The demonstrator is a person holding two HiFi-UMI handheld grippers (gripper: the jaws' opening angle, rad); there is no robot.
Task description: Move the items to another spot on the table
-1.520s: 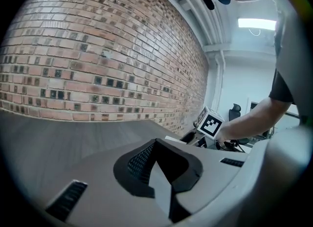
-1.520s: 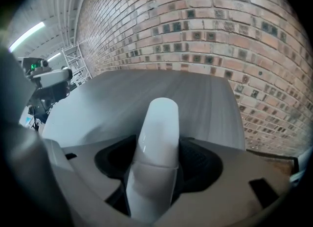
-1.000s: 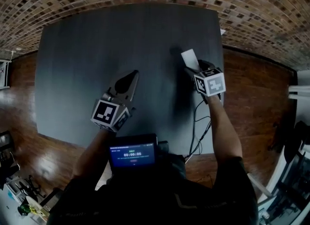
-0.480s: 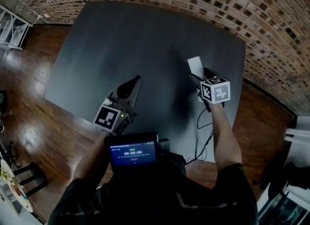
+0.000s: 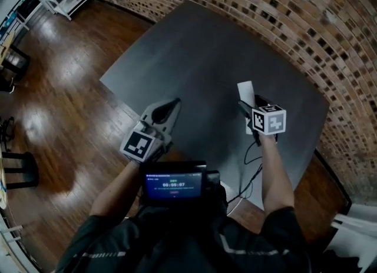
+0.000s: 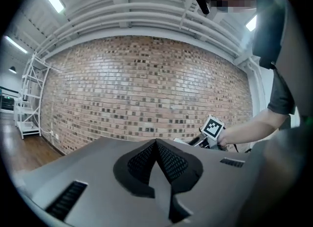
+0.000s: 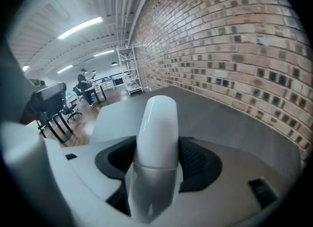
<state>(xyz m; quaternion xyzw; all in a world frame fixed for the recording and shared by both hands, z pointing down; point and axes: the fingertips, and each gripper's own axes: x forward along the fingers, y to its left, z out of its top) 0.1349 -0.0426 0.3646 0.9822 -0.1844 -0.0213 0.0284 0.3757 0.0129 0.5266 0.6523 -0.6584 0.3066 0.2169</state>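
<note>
White bottle (image 7: 155, 123) — tube, perhaps — clamped, tip outward.

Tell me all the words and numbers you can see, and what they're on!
Nothing can be read for sure.
On the screen: a row of digits like a timer, too blurred to read.
On the left cube and right cube: black-and-white squares, no letters.
On the white item: no print.

Your left claw (image 5: 171, 105) is closed and empty, forearm angled forward and to the right. Your right claw (image 5: 250, 105), arm stretched straight ahead, clamps a white tube (image 5: 246, 90) that sticks out beyond its tips.
</note>
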